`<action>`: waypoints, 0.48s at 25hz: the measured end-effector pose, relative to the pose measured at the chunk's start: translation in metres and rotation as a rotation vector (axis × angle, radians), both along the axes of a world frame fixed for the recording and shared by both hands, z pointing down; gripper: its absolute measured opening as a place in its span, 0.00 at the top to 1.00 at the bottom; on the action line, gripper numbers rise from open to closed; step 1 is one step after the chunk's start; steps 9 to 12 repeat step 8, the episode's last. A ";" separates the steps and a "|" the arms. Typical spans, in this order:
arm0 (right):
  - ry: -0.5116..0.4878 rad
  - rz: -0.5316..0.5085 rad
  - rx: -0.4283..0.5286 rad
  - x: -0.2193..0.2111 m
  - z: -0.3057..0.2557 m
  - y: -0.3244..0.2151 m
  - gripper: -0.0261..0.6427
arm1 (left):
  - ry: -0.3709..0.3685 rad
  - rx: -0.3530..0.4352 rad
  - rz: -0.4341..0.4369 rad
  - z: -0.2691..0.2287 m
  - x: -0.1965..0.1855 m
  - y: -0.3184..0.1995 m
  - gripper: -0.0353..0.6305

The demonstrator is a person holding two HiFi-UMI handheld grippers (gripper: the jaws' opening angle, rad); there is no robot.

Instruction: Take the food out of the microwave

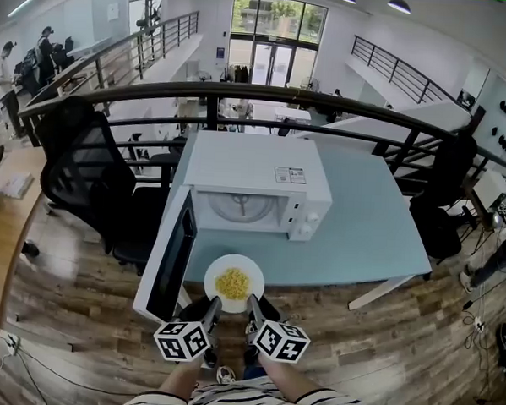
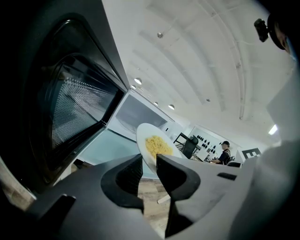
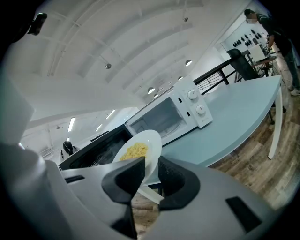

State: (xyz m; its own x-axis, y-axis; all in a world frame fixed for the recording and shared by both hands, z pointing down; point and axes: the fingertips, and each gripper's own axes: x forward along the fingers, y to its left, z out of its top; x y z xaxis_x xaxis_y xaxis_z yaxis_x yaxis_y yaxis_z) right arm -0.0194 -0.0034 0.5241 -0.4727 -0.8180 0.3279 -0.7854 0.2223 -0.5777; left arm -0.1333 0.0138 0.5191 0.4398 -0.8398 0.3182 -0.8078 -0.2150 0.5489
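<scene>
A white plate (image 1: 233, 283) with a heap of yellow food sits out in front of the white microwave (image 1: 254, 180), above the near edge of the light blue table (image 1: 362, 228). My left gripper (image 1: 214, 306) is shut on the plate's near left rim and my right gripper (image 1: 253, 305) on its near right rim. In the left gripper view the plate (image 2: 153, 145) runs between the jaws of the left gripper (image 2: 149, 169). The right gripper view shows the plate (image 3: 139, 149) pinched by the right gripper (image 3: 151, 171). The microwave door (image 1: 172, 257) hangs open to the left, and the cavity (image 1: 242, 209) shows only its glass turntable.
A black office chair (image 1: 89, 176) stands left of the table, close to the open door. A dark railing (image 1: 242, 93) curves behind the microwave. Wooden floor (image 1: 78, 315) lies under and around the table. People stand at the far left (image 1: 6, 74).
</scene>
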 end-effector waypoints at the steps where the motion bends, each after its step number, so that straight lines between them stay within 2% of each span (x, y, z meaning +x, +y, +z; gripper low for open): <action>1: -0.001 0.000 -0.001 0.000 0.000 -0.001 0.82 | 0.000 0.000 -0.001 0.000 0.000 -0.001 0.79; 12: 0.001 -0.001 0.000 0.000 0.002 -0.007 0.82 | 0.003 -0.007 -0.002 0.003 0.000 -0.007 0.79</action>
